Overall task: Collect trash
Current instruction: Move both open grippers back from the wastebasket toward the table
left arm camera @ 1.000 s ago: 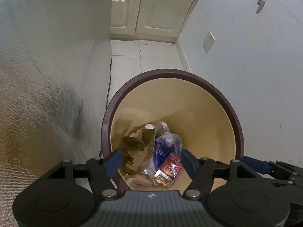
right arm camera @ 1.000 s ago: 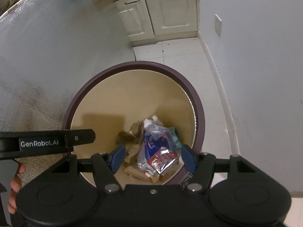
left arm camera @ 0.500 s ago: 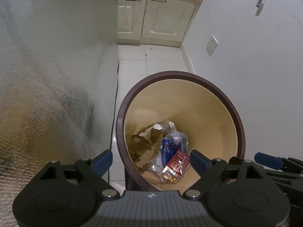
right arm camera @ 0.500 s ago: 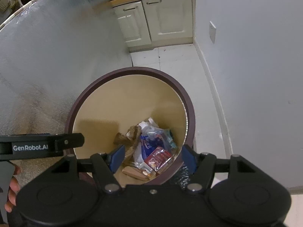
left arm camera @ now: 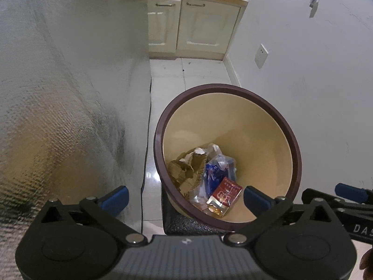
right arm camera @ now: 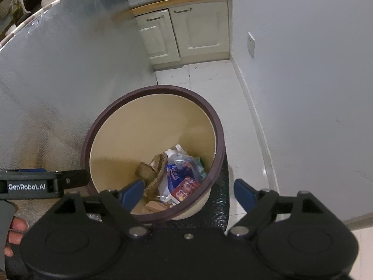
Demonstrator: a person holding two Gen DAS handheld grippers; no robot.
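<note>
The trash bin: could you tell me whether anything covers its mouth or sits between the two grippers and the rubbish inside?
Nothing visible does. The trash bin has no lid, and the red packet and crumpled brown paper lie exposed at the bottom. Both the left gripper and right gripper are empty, jaws opening.

A round beige plastic bin with a dark brown rim point(left arm camera: 289, 126) stands upright on the floor, holding crumpled brown paper point(left arm camera: 186, 168), blue-printed clear wrappers point(left arm camera: 216, 170) and a red packet point(left arm camera: 225, 192).

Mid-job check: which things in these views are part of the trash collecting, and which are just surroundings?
Part of the job:
- trash bin
- red packet in it
- blue-and-clear wrapper
- torn brown cardboard
- left gripper, jaws opening, nothing between
- right gripper, jaws opening, nothing between

Surroundings:
- cream cabinet
- wall socket
- silver foil panel
</note>
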